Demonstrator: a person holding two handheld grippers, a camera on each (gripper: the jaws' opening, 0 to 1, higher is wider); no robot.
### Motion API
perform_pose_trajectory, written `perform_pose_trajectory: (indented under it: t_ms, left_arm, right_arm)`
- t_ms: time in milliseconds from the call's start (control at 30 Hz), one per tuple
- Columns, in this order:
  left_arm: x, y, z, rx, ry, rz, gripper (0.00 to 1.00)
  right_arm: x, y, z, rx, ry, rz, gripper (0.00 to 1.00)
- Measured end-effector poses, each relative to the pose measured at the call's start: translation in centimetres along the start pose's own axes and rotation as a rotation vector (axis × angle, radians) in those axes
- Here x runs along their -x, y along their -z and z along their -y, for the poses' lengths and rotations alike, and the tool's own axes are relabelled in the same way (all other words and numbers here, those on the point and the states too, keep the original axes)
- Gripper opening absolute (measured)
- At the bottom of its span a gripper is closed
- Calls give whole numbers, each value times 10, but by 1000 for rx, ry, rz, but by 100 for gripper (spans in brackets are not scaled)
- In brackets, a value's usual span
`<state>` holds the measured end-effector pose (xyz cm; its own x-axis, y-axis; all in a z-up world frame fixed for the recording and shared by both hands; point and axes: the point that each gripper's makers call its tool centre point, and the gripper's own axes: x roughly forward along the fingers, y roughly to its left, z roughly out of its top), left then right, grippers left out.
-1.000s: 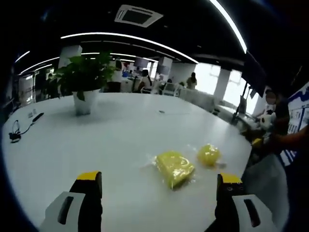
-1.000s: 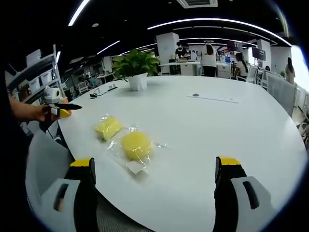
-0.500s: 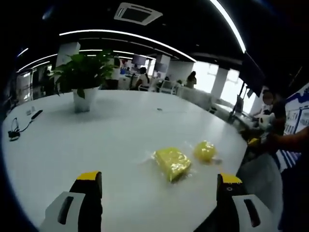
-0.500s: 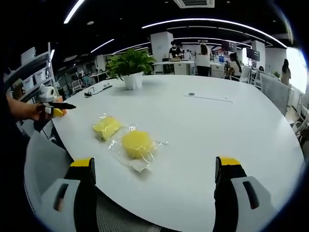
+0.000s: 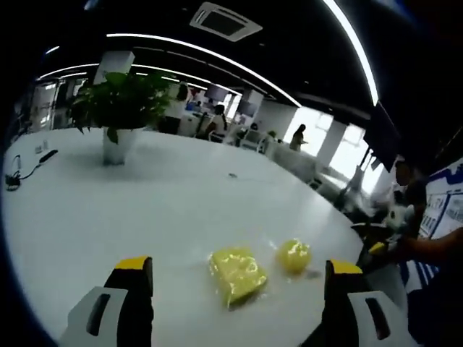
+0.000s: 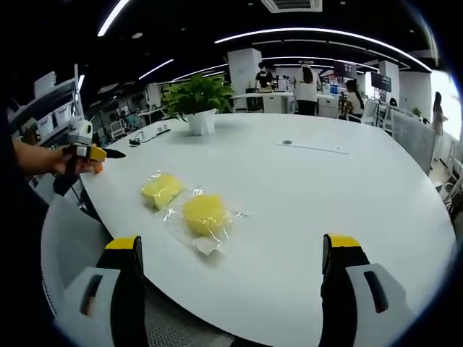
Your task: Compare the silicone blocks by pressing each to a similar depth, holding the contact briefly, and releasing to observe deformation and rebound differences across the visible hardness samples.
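An open-plan office, dim ceiling with long light strips, and a broad white table (image 6: 311,188) taking up most of the floor in front of me. A potted plant (image 6: 200,101) stands toward the far side of it, and I'll place things from that.

Well apart from the plant, near the table edge closest to the person, lie two yellow silicone samples, each sealed in a clear plastic bag: a square block (image 6: 162,189) on the plant's side and a round block (image 6: 205,214) just beside it, nearer the edge. The left gripper view has both too, the square block (image 5: 236,273) and the round block (image 5: 293,254).

The right gripper (image 6: 231,271) hangs above the near edge with its jaws spread wide and nothing between them. The left gripper (image 5: 239,278) is likewise wide apart and empty, hovering short of the blocks; from the right gripper view I can see it held in a hand (image 6: 69,159) off past the table's edge.

I'd judge the blocks light, soft and springy. The film looks slick, so a pressed bag may skate across the table. Pressing straight down on the middle of the top face seems safest.

No label or print is readable; if the bags carry hardness markings, they are too small to tell.
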<state>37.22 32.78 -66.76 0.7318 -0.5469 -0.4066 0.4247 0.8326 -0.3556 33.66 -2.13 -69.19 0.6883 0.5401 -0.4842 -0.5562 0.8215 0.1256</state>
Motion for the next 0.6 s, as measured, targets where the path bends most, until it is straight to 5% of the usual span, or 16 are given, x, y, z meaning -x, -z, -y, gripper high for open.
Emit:
perform_pose_trajectory:
  t_ms: [267, 600]
  left_arm:
    - [-46, 3, 28, 66, 69, -126, 100]
    - [-85, -11, 44, 72, 90, -108, 100]
  right_arm:
    - [-4, 6, 10, -14, -25, 17, 97]
    - [-6, -1, 17, -32, -45, 50, 97]
